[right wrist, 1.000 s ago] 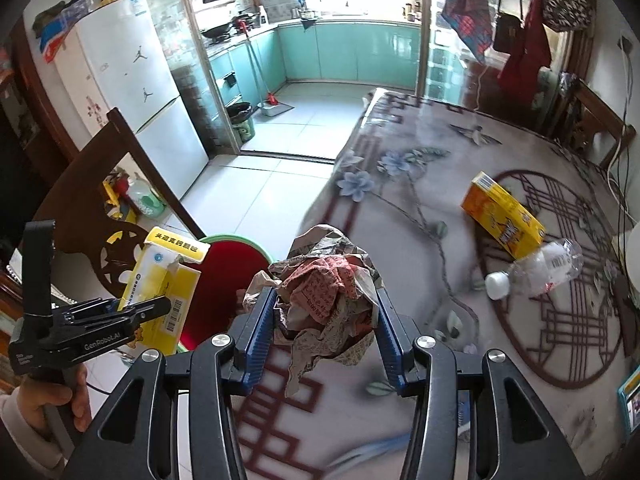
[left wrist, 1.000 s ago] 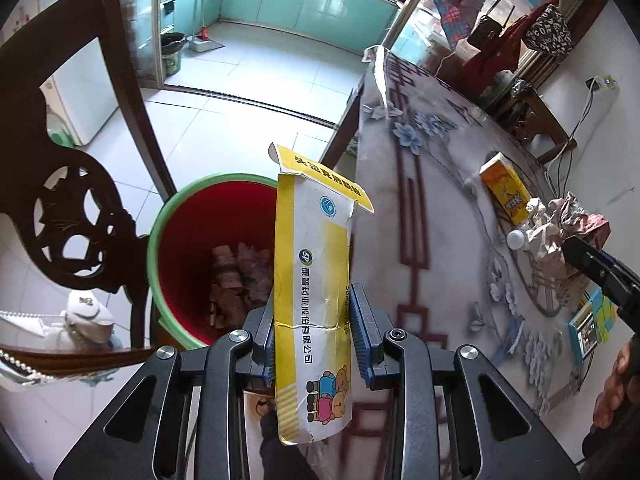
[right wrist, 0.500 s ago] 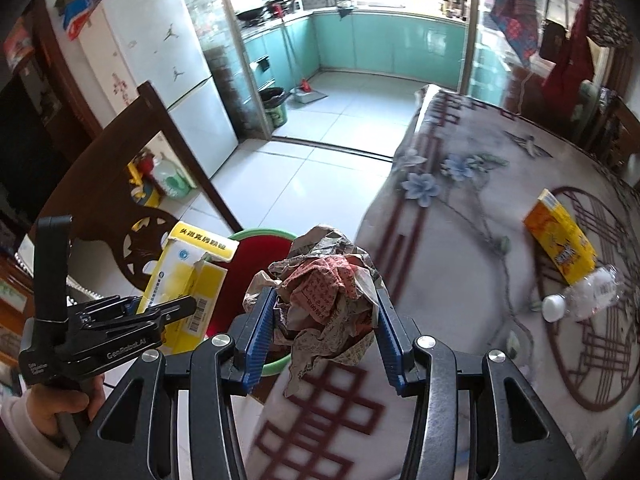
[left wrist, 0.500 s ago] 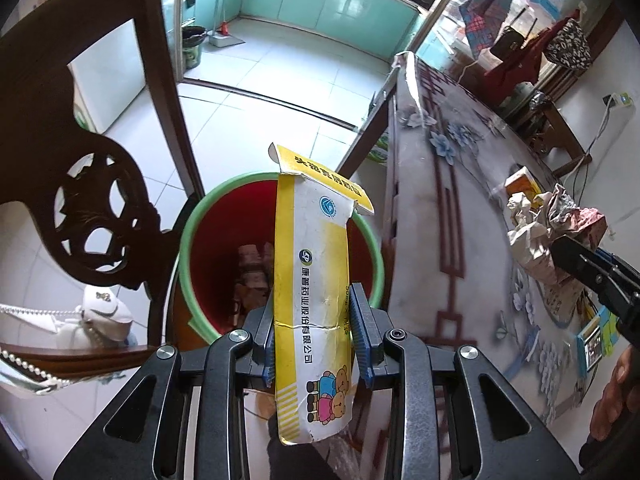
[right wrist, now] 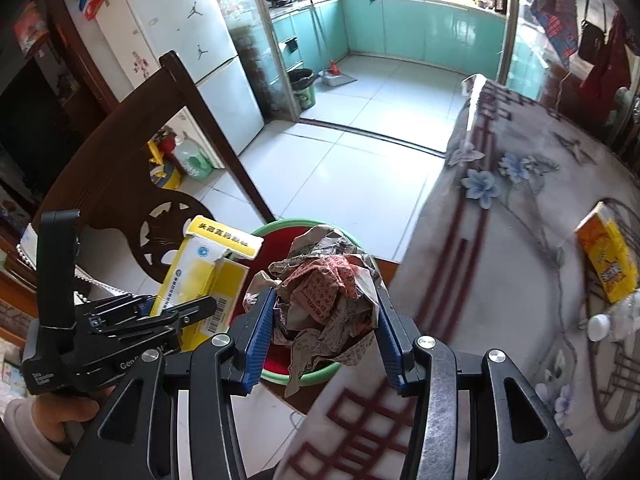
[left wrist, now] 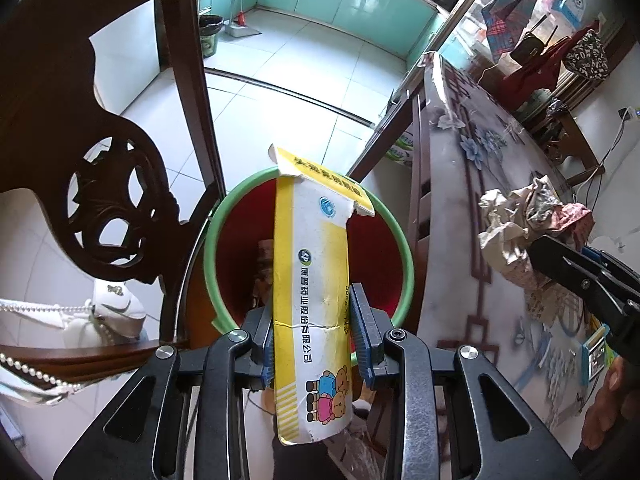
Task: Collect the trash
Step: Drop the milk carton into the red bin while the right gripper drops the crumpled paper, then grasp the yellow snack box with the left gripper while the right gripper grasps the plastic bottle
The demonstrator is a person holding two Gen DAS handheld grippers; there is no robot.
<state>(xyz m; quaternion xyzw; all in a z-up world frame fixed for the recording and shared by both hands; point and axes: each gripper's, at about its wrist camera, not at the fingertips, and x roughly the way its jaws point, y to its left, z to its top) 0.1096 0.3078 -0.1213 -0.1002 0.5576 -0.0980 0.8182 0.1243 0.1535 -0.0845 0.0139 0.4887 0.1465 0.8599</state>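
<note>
The left gripper point(left wrist: 318, 338) has its fingers clamped on a yellow carton point(left wrist: 310, 300) above the bin point(left wrist: 308, 256). The right gripper point(right wrist: 326, 332) squeezes crumpled paper point(right wrist: 326, 300) over the bin's rim beside the table point(right wrist: 500, 240), where a box point(right wrist: 606, 256) lies farther off.

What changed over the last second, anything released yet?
Nothing released. Both claws carried their loads off the table toward the green-rimmed bin: the left claw now holds the yellow carton over its mouth, and the right claw brought the crumpled paper wad above the rim. Both grips unchanged.
</note>
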